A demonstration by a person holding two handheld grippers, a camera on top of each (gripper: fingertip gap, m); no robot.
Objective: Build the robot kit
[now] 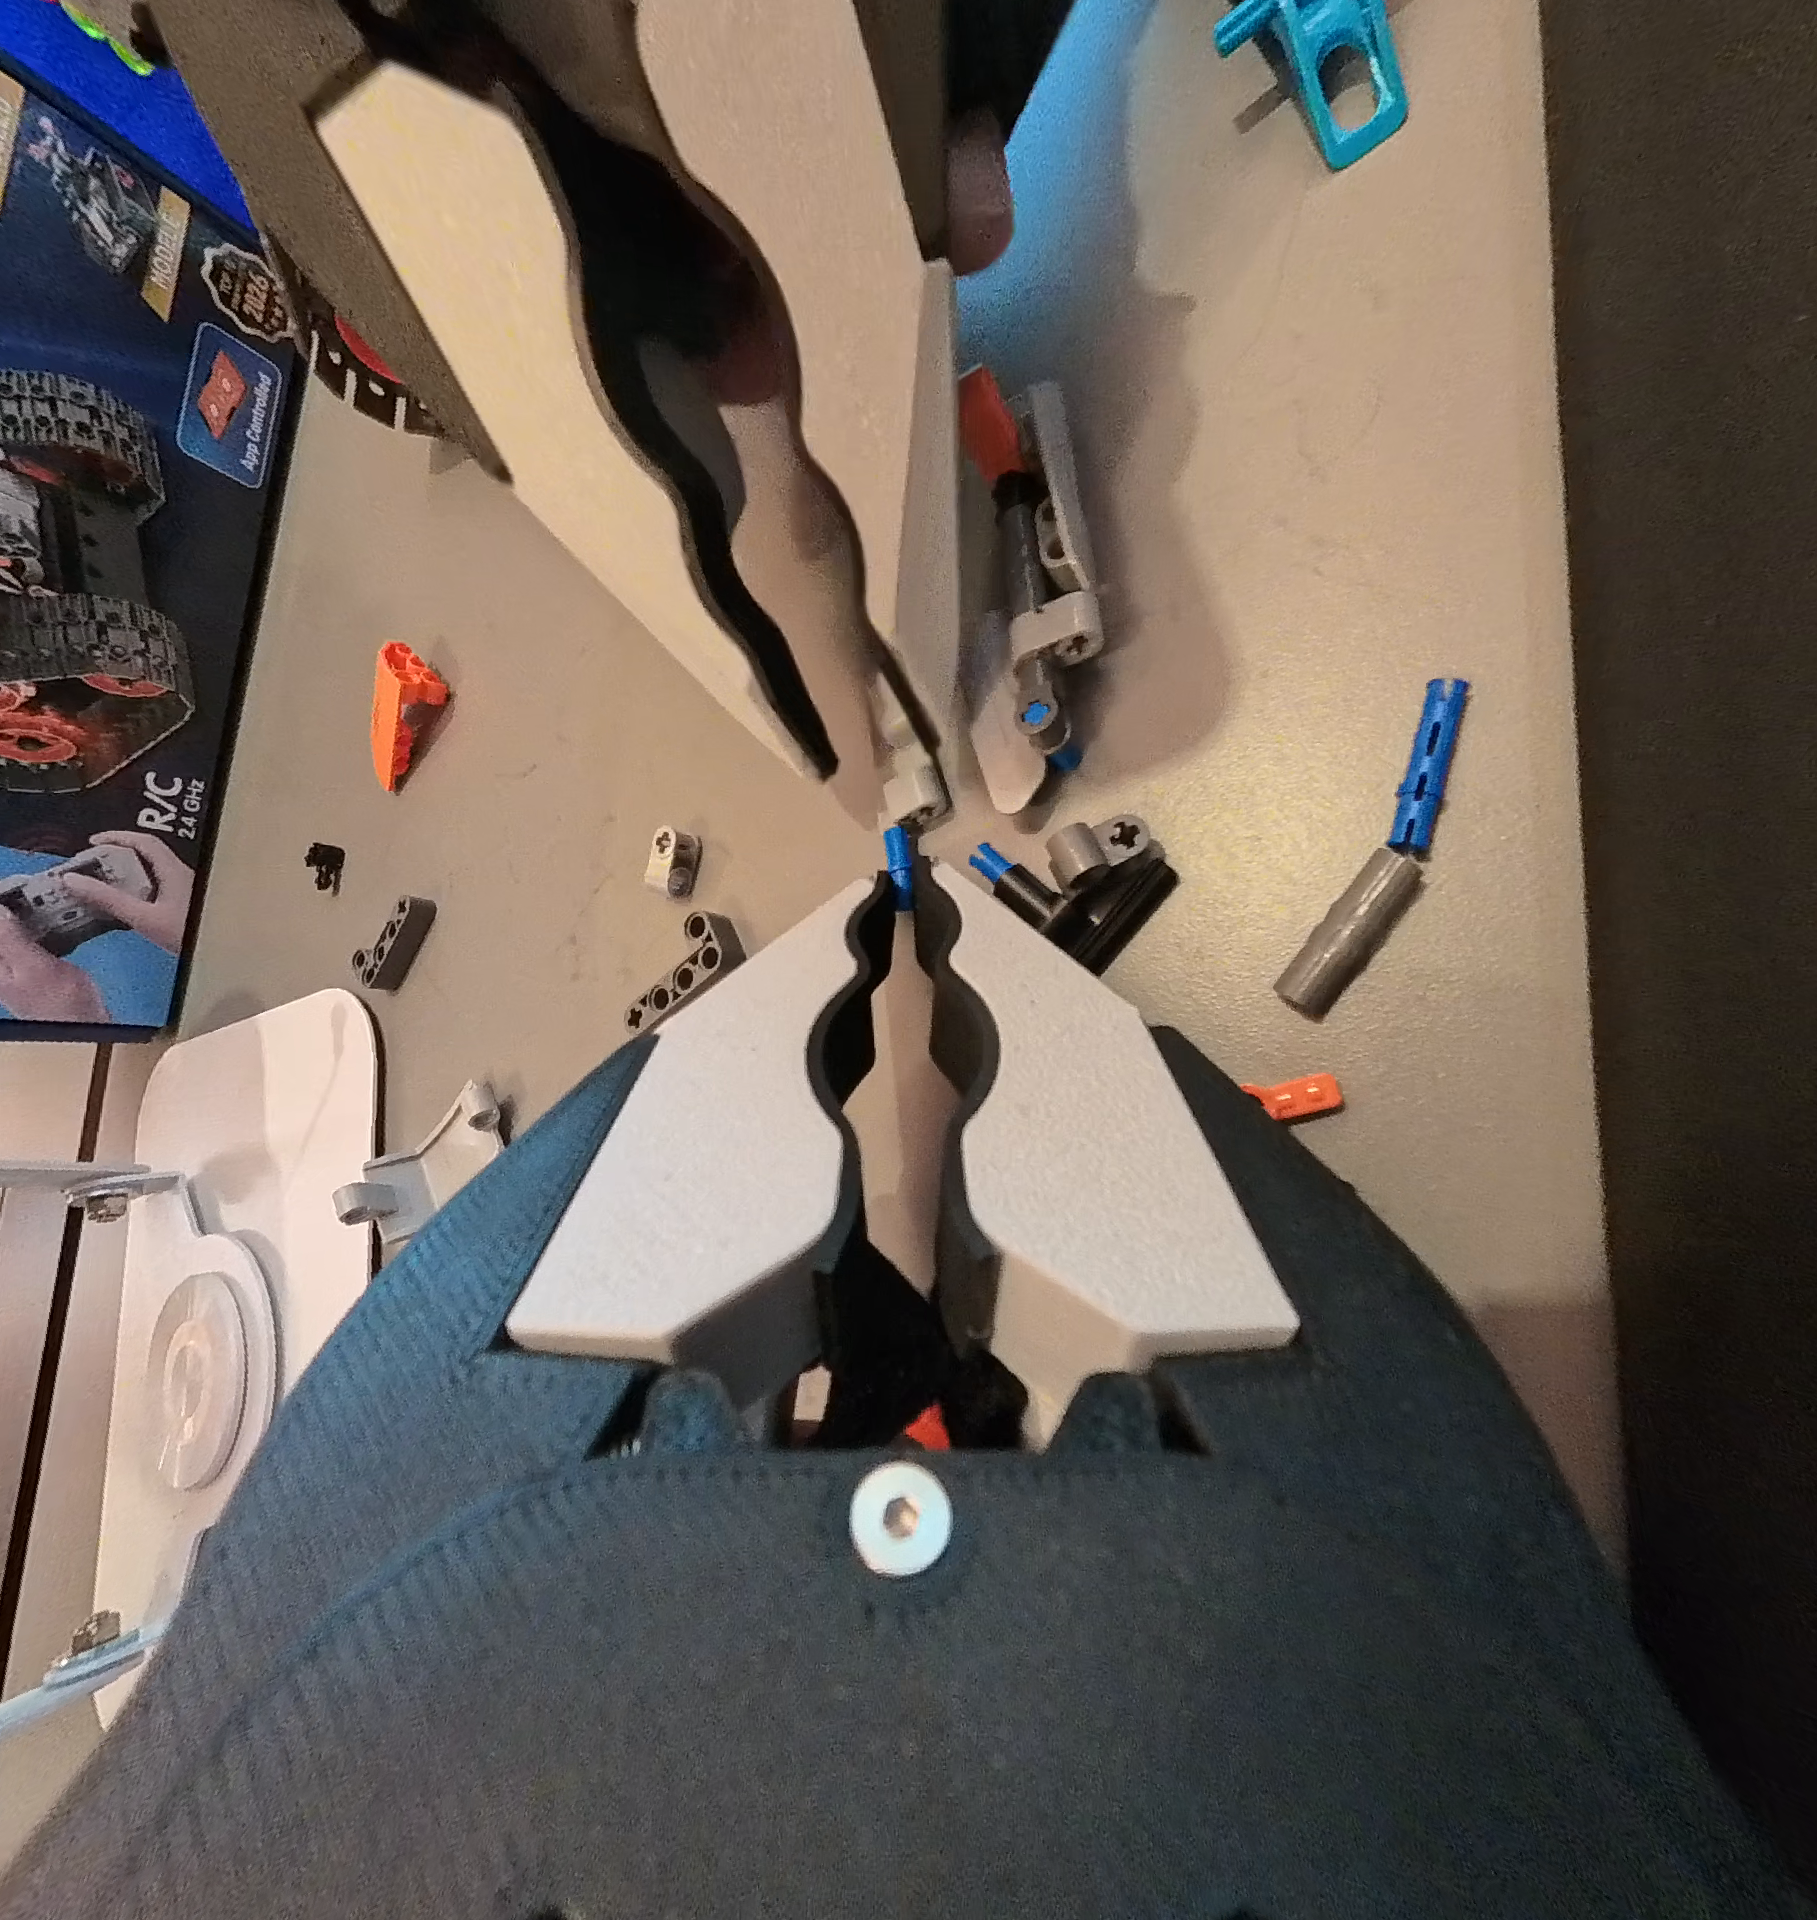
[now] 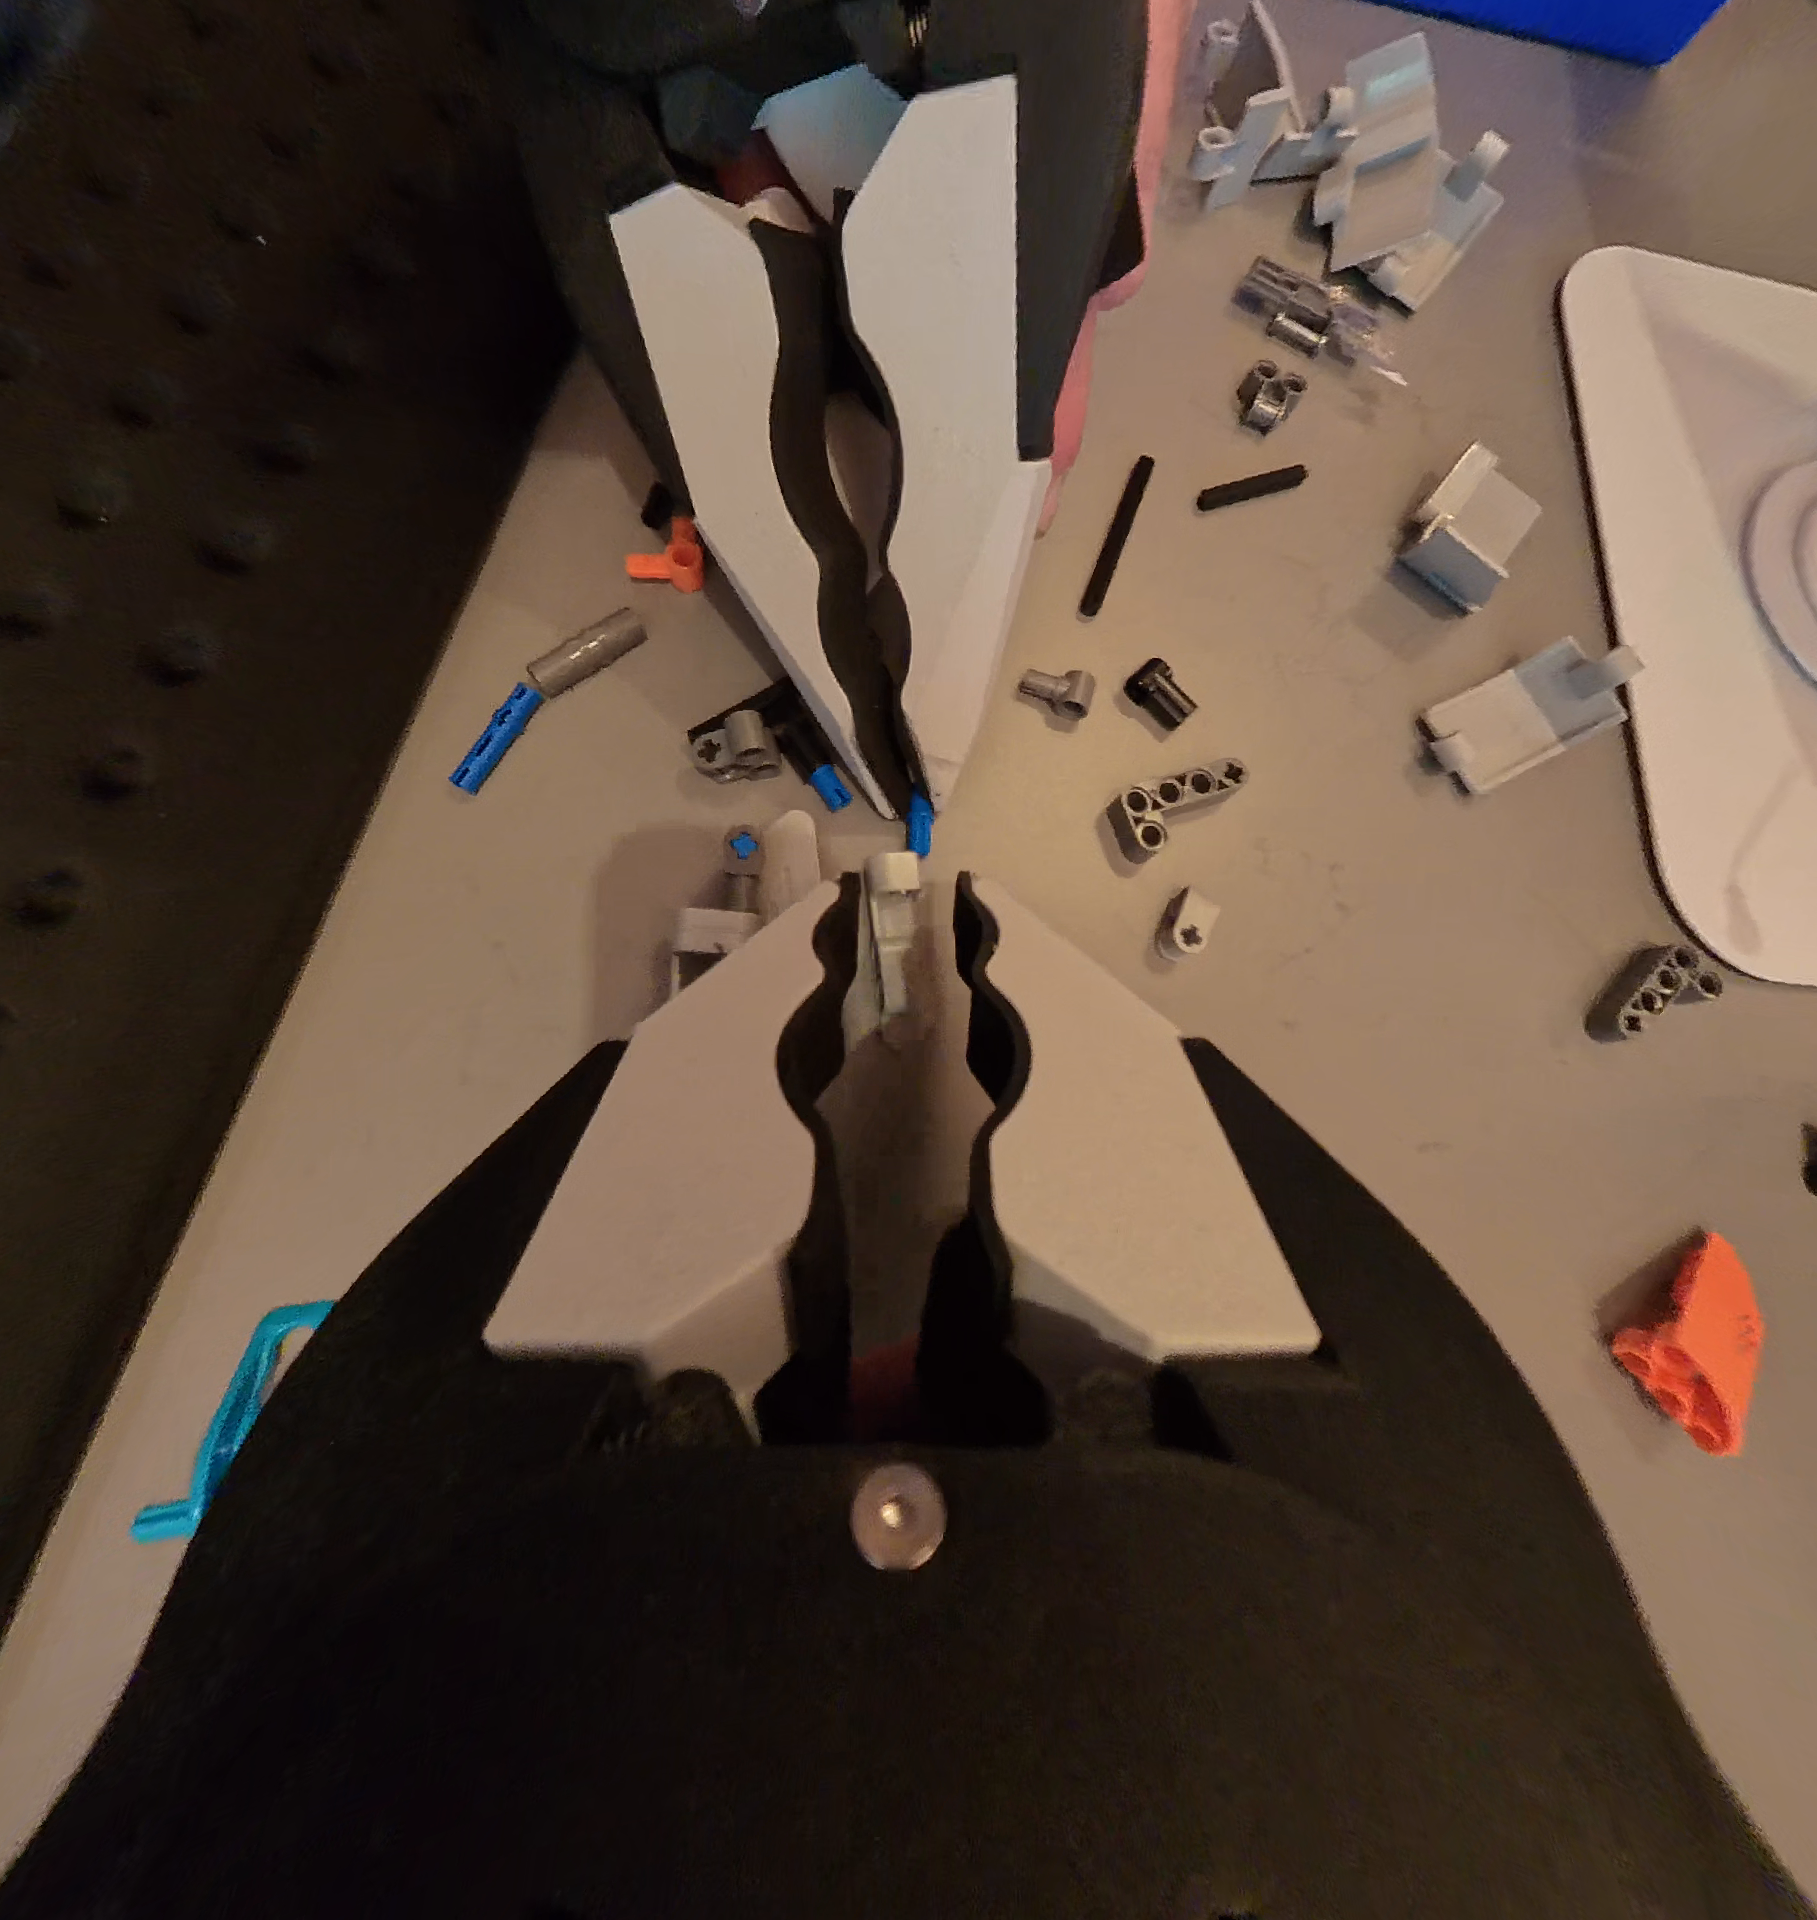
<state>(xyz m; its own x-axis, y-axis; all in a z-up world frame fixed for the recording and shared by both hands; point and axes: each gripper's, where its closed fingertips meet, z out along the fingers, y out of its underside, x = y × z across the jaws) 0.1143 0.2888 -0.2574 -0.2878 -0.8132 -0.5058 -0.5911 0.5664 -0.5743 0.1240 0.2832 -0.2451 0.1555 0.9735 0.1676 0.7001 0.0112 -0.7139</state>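
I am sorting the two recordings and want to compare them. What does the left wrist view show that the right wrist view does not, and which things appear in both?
Only the left wrist view shows the printed toy box and the whole turquoise frame piece.

Only the right wrist view shows the two black axles, the pale grey panel pieces and the dark studded mat.

Both show the left gripper shut on a blue pin, the right gripper holding a light grey connector, tip to tip over the table, plus the orange wedge piece and grey sleeve with blue pin.

L gripper & R gripper tip-to-tip, both jaws nearly closed, gripping.
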